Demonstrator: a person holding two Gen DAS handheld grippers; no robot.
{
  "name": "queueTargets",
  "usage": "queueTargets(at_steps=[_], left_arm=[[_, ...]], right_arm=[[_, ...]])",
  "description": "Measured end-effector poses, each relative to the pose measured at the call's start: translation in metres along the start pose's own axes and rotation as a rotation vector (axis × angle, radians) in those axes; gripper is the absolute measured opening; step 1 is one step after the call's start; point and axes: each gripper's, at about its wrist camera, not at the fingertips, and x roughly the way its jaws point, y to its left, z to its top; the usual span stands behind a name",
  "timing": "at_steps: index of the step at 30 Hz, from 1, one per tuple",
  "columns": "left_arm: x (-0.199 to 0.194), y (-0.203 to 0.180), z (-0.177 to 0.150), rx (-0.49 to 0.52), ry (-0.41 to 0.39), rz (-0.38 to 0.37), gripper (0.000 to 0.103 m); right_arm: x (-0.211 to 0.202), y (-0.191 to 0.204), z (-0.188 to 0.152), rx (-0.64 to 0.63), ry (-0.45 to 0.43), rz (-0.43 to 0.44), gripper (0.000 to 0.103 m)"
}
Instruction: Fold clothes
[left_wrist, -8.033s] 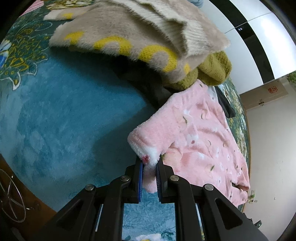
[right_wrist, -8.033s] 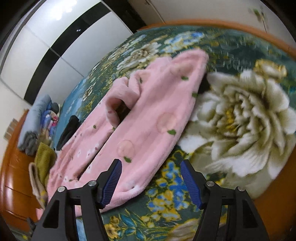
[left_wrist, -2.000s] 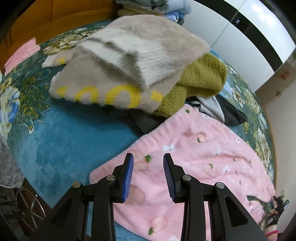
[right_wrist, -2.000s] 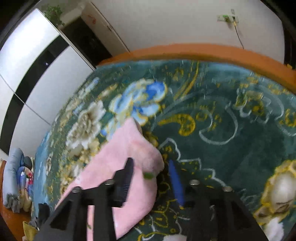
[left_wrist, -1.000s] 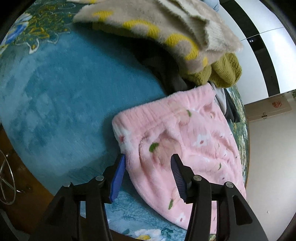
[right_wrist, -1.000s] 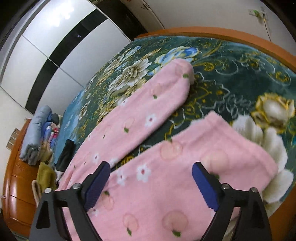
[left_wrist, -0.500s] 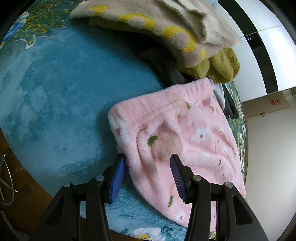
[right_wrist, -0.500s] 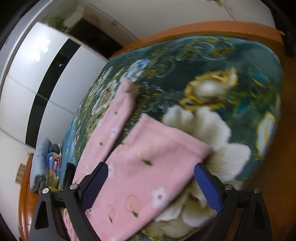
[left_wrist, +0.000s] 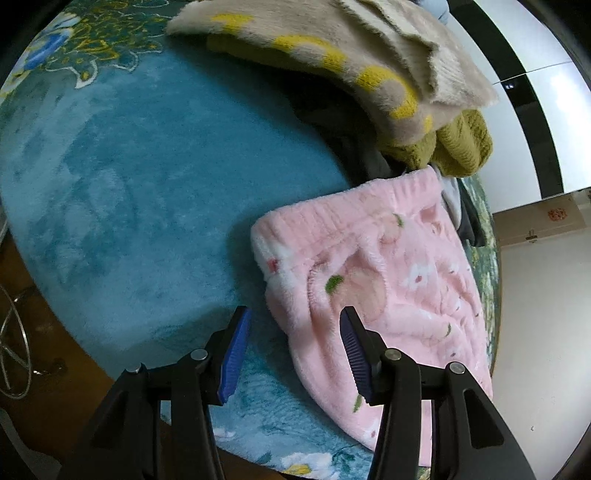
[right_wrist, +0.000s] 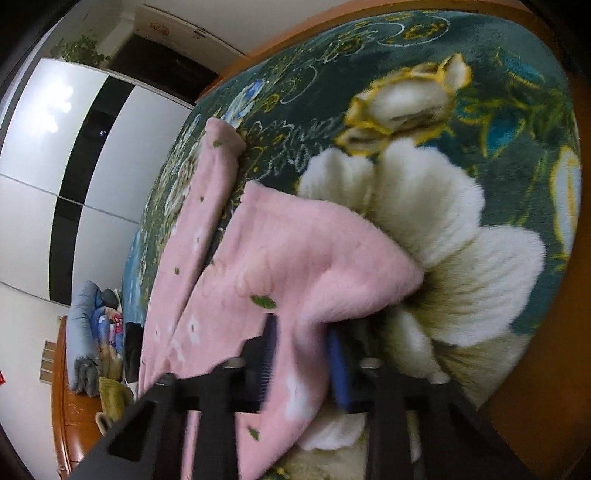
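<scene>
With the right hand-held gripper (right_wrist: 301, 350) pinching a leg cuff of the pink fleece pants (left_wrist: 388, 280) on the bed (left_wrist: 122, 177) and the left hand-held gripper (left_wrist: 291, 332) spread at the waistband, one-sided pulling may skew the fold.

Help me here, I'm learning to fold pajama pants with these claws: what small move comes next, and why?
Probably close the left claw on the pink pants waistband corner. Its jaws stand open around that corner, while the right claw already pinches a leg cuff, so both ends could then be lifted.
</scene>
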Motion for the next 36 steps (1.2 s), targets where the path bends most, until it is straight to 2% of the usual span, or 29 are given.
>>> queueTargets(at_steps=[1, 2, 4, 6, 9, 13, 16, 18, 20, 24, 27, 32, 36], left_arm=[[0.002, -0.003, -0.001, 0.010, 0.006, -0.002, 0.038], [0.004, -0.005, -0.001, 0.020, 0.012, -0.004, 0.022], [0.004, -0.009, -0.002, 0.034, 0.008, 0.001, 0.008], [-0.004, -0.013, -0.002, 0.032, -0.011, -0.024, 0.007], [-0.032, -0.019, 0.001, 0.014, -0.039, -0.120, 0.005], [-0.078, -0.035, 0.005, 0.025, -0.091, -0.256, 0.003], [-0.092, -0.058, 0.016, 0.026, -0.116, -0.328, 0.003], [-0.087, -0.079, 0.028, 0.006, -0.113, -0.382, 0.003], [-0.077, -0.101, 0.043, -0.011, -0.123, -0.381, 0.003], [-0.045, -0.131, 0.072, -0.132, -0.105, -0.407, 0.003], [-0.019, -0.155, 0.092, -0.198, -0.099, -0.391, 0.003], [0.007, -0.190, 0.121, -0.208, -0.124, -0.336, 0.003], [0.013, -0.217, 0.137, -0.138, -0.198, -0.279, 0.003]], right_arm=[[-0.001, 0.000, 0.000, 0.007, -0.009, 0.003, 0.012], [-0.003, 0.001, 0.000, 0.014, -0.018, 0.006, 0.011], [-0.010, 0.005, 0.001, 0.018, -0.051, 0.032, 0.008], [-0.019, 0.010, 0.002, 0.013, -0.078, 0.061, 0.007], [-0.043, 0.020, 0.006, 0.021, -0.135, 0.128, 0.006], [-0.094, 0.047, 0.016, -0.026, -0.266, 0.208, 0.006], [-0.107, 0.072, 0.037, -0.037, -0.296, 0.217, 0.006], [-0.099, 0.095, 0.053, -0.059, -0.285, 0.183, 0.006], [-0.086, 0.117, 0.069, -0.082, -0.268, 0.141, 0.006], [-0.043, 0.151, 0.105, -0.105, -0.221, 0.029, 0.006], [-0.005, 0.164, 0.130, -0.091, -0.189, -0.019, 0.006], [0.061, 0.185, 0.166, -0.083, -0.147, -0.068, 0.006], [0.100, 0.201, 0.185, -0.110, -0.126, -0.094, 0.006]])
